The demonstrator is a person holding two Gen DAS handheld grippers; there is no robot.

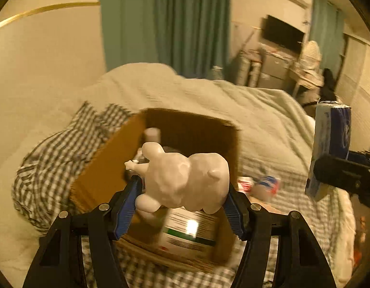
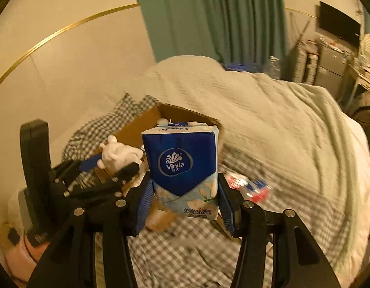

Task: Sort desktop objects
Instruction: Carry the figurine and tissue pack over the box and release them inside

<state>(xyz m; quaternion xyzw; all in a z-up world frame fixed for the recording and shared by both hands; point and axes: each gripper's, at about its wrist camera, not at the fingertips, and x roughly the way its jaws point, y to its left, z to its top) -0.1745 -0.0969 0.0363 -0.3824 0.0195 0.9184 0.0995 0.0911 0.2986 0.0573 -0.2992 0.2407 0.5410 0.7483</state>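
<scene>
My left gripper (image 1: pixel 182 196) is shut on a white animal figurine (image 1: pixel 185 177) and holds it over the open cardboard box (image 1: pixel 108 165) on the bed. The box holds a labelled tin (image 1: pixel 189 235) and a small white bottle (image 1: pixel 152 134). My right gripper (image 2: pixel 185 196) is shut on a blue Vinda tissue pack (image 2: pixel 182 165), held upright just right of the box (image 2: pixel 137 129). The left gripper with the figurine (image 2: pixel 117 154) shows at the left of the right wrist view. The tissue pack also shows in the left wrist view (image 1: pixel 329 148).
The box sits on a checked sheet (image 1: pixel 50 168) beside a pale green duvet (image 1: pixel 233 105). A red, white and blue packet (image 1: pixel 259 184) lies right of the box. Green curtains (image 1: pixel 165 19), a wall TV (image 1: pixel 283 33) and cluttered shelves (image 1: pixel 276 64) stand behind.
</scene>
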